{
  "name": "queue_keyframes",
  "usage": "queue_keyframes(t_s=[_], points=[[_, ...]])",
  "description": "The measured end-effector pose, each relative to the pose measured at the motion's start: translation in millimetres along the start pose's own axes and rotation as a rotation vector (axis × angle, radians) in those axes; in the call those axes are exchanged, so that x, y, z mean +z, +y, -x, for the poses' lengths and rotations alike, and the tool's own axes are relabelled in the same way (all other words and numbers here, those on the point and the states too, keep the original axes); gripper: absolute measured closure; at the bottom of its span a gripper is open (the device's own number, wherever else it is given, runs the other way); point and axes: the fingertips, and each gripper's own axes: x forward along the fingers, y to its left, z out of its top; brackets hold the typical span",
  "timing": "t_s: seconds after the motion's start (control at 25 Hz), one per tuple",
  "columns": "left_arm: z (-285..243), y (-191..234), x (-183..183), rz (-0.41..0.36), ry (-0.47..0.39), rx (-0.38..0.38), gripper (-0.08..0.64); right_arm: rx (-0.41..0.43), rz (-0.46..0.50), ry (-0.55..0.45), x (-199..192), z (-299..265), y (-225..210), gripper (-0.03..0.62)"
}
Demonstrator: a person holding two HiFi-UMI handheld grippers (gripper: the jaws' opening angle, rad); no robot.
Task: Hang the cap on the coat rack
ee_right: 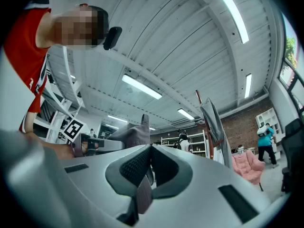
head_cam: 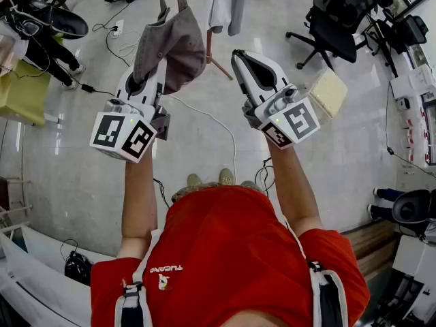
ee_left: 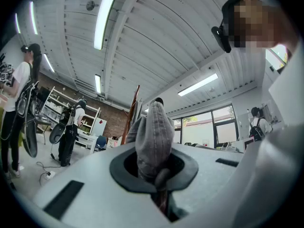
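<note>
Cap (head_cam: 170,43): soft, light, floppy cloth, pinched in left tongs (head_cam: 151,73), held up near rack (head_cam: 208,46). Right tongs (head_cam: 238,58) closed, empty. Hold looks adequate; strap loop stands free for hooking.

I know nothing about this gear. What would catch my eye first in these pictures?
First the grey cap, pinched in the shut left gripper and lifted high at the upper left of the head view. Beside it, the right gripper is raised too, with its jaws together and nothing between them. Just beyond both stands the wooden coat rack, with a pale garment hanging on it.
</note>
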Motion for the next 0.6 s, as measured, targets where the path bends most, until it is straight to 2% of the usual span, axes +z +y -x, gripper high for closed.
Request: queue_keyframes(t_s=[0.28,0.6], points=[[12.1,29.5,-2.7,0.007,0.019,0.003,0.546,-0.013,-0.033,-0.008,-11.2,-19.9,8.4,0.569],[9.5,88.6,-9.3,0.009,0.055,-0.001,0.546,-0.028,0.007,0.038,-29.4,-56.8,10.6,0.569]])
